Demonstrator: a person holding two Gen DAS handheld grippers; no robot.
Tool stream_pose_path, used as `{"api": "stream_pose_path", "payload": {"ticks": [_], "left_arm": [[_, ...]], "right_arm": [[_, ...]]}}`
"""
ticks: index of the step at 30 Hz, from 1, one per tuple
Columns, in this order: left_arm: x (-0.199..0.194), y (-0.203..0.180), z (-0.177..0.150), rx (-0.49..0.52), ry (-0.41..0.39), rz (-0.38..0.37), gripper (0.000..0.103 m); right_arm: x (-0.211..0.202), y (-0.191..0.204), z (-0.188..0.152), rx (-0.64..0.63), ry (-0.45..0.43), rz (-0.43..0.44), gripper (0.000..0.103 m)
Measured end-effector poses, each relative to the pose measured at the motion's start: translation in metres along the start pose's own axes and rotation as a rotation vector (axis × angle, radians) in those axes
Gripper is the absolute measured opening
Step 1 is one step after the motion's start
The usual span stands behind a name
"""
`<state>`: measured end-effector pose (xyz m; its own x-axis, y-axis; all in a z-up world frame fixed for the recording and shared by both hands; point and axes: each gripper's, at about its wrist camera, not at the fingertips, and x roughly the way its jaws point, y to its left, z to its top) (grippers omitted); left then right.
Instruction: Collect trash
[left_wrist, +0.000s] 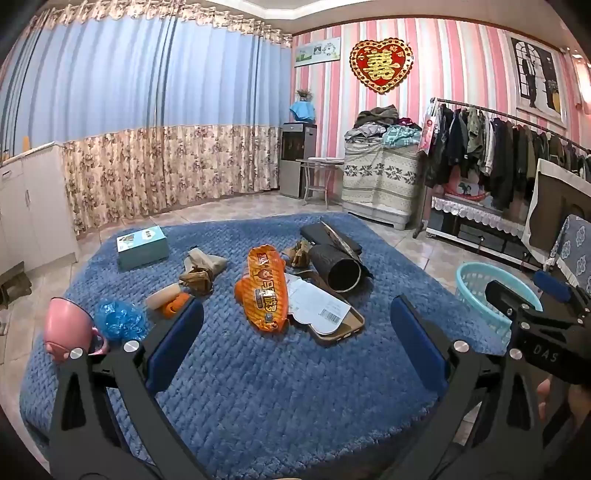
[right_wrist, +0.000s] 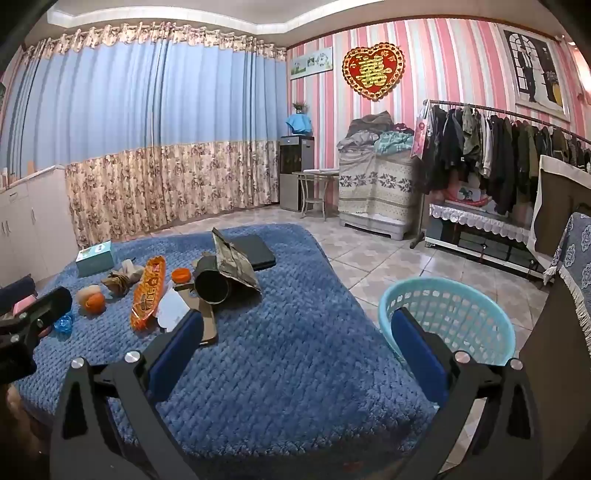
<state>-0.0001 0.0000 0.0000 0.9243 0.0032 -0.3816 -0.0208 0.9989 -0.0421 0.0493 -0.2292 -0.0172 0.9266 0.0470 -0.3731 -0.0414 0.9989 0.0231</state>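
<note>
Trash lies on a blue rug (left_wrist: 258, 387): an orange snack wrapper (left_wrist: 264, 288) (right_wrist: 147, 293), white paper with a barcode (left_wrist: 317, 302), crumpled brown paper (left_wrist: 199, 273), blue crinkled plastic (left_wrist: 120, 319) and a dark tube (left_wrist: 338, 267) (right_wrist: 212, 282). A light blue basket (right_wrist: 450, 314) (left_wrist: 491, 291) stands on the floor right of the rug. My left gripper (left_wrist: 295, 328) is open and empty above the rug, just short of the wrapper. My right gripper (right_wrist: 295, 332) is open and empty over the rug's right side, its right finger in front of the basket.
A pink cup (left_wrist: 70, 328), a teal box (left_wrist: 142, 245), a phone case (left_wrist: 338, 328), an orange lid (right_wrist: 181, 275) and a dark flat case (right_wrist: 255, 253) also lie on the rug. A clothes rack (left_wrist: 517, 147), a covered chest (left_wrist: 380, 184) and white cabinets (left_wrist: 29, 206) line the walls.
</note>
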Motion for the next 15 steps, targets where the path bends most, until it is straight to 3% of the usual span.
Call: {"api": "stream_pose_path", "payload": {"ticks": [15], "left_arm": [[-0.002, -0.003, 0.003, 0.005, -0.005, -0.004, 0.098]], "right_arm": [[0.003, -0.002, -0.001, -0.003, -0.006, -0.002, 0.099]]}}
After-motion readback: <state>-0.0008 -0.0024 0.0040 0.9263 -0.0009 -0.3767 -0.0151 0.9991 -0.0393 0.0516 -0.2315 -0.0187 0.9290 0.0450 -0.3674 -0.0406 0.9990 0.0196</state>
